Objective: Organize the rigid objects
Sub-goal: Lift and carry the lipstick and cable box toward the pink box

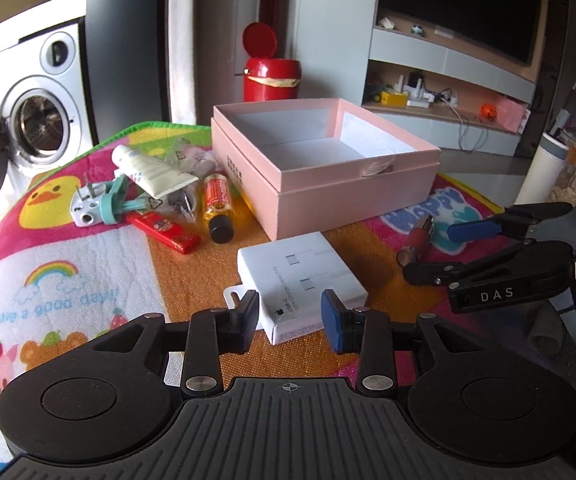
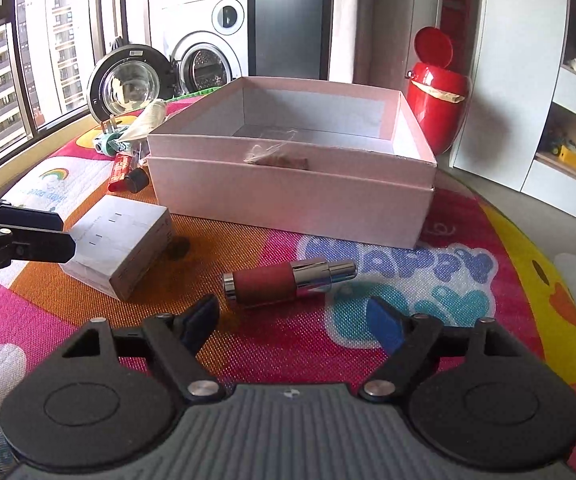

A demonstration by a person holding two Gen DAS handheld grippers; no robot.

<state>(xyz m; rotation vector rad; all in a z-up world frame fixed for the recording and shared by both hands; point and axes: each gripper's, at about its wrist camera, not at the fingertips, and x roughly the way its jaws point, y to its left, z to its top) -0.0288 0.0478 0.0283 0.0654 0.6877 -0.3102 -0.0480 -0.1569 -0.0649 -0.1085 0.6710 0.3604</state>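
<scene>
An open, empty pink box [image 1: 320,168] [image 2: 292,184] stands mid-mat. A white USB-C cable box [image 1: 300,284] [image 2: 122,240] lies in front of it. My left gripper [image 1: 290,322] is open with its jaws on either side of the white box's near corner, not closed on it; it also shows in the right wrist view [image 2: 58,234]. A red and silver lipstick tube [image 2: 288,282] [image 1: 416,244] lies on the mat just ahead of my right gripper [image 2: 294,322], which is open and empty; it also shows in the left wrist view [image 1: 440,250].
Left of the pink box lie a white tube [image 1: 152,172], a plug adapter [image 1: 88,204], a red flat pack [image 1: 164,232] and a small amber bottle [image 1: 218,208]. A red bin [image 1: 270,76] stands behind. The colourful mat [image 1: 68,280] ends close at left.
</scene>
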